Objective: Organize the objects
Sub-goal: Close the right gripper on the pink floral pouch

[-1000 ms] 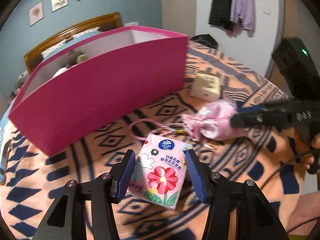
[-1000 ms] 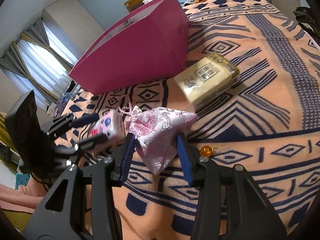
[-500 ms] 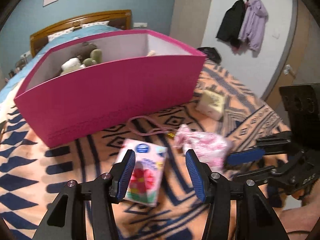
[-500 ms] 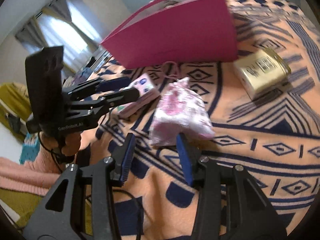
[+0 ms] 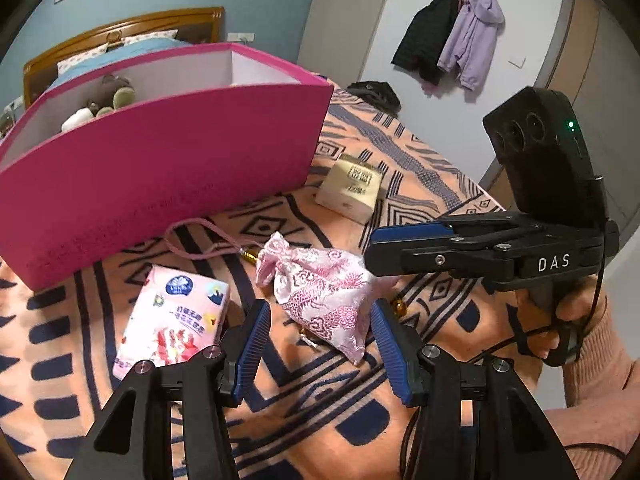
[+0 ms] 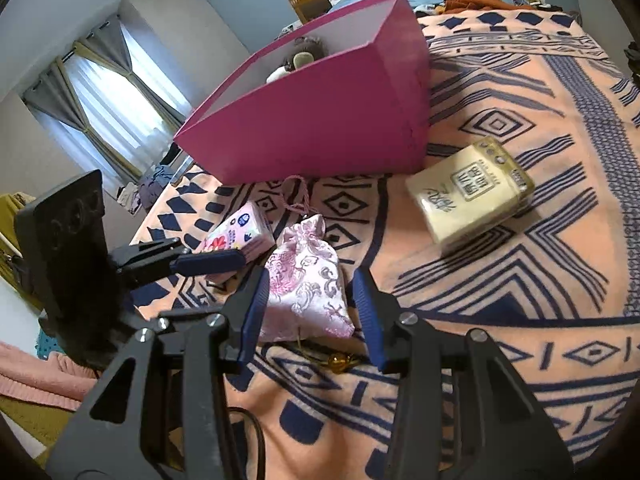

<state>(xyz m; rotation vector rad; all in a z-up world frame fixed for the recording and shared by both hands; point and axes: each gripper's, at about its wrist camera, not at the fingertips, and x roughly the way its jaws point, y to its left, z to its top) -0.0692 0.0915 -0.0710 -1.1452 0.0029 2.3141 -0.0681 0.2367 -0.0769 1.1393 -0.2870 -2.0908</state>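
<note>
A pink brocade drawstring pouch lies on the patterned blanket, its cord looped toward the magenta box. My right gripper is open and hovers at the pouch, which shows between its fingers without being pressed. A flowered tissue pack lies just left of the pouch. My left gripper is open, nothing in it, with the tissue pack outside its left finger. A yellow tissue pack lies further right. Plush toys sit in the box.
An amber bead on the pouch cord lies by my right fingers. Bare blanket stretches to the right. A wooden headboard stands behind the box, and coats hang on the far wall. A person's hand in a pink sleeve holds the right gripper.
The left wrist view swung right: the flowered tissue pack went from between the left fingers to outside the left one. The right gripper came back over the pouch, which now shows between its fingers.
</note>
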